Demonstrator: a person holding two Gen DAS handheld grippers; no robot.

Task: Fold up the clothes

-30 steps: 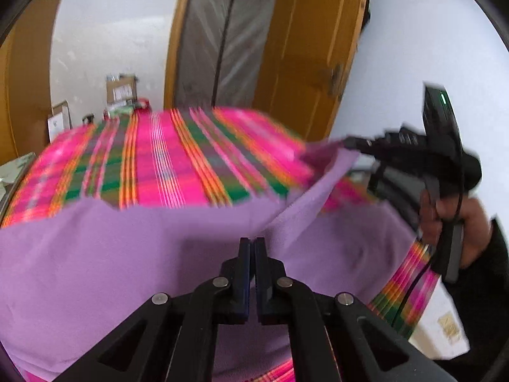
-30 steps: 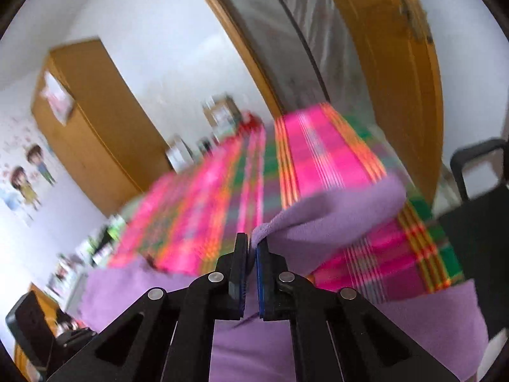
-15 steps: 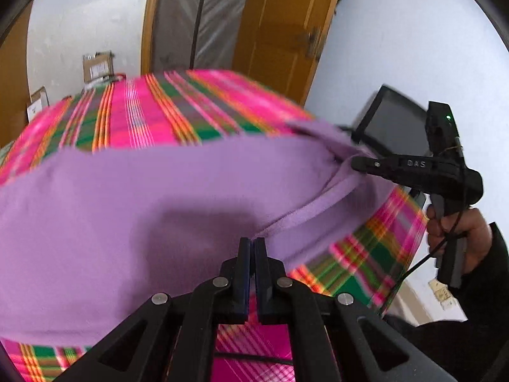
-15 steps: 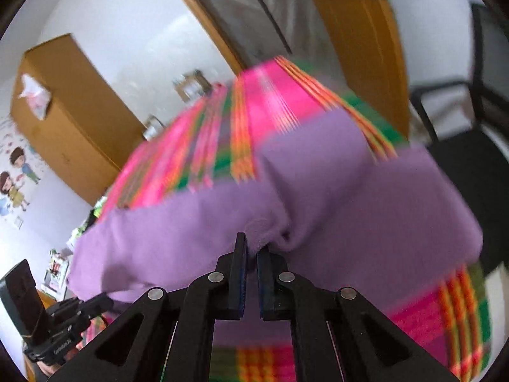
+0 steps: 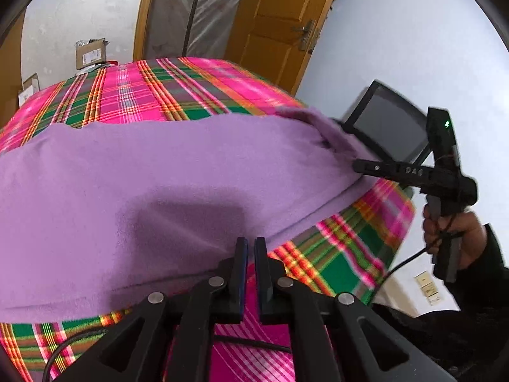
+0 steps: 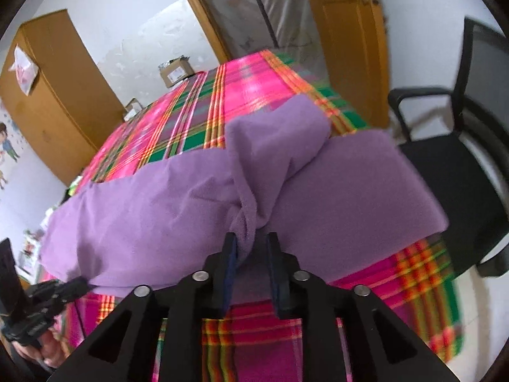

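Observation:
A purple garment (image 5: 165, 191) lies spread across the near part of a table under a pink, green and orange plaid cloth (image 5: 152, 89). My left gripper (image 5: 250, 245) sits at the garment's near hem, its jaws almost together with a thin gap; whether cloth is pinched is hidden. In the right wrist view the garment (image 6: 334, 191) has a folded-over flap (image 6: 276, 133) bunched toward the front. My right gripper (image 6: 251, 242) has its jaws apart, with a fold of cloth lying loose against the left pad. The right gripper also shows in the left wrist view (image 5: 359, 165).
A black office chair (image 6: 451, 165) stands right of the table. A dark monitor (image 5: 388, 127) sits past the table's right corner. Wooden doors (image 5: 280, 25), a wooden cabinet (image 6: 51, 95) and cardboard boxes (image 5: 90, 52) stand behind the table.
Both grippers have brought the garment down from mid-air and laid it flat on the table. The right gripper's jaws have opened; the left gripper's jaws have parted slightly.

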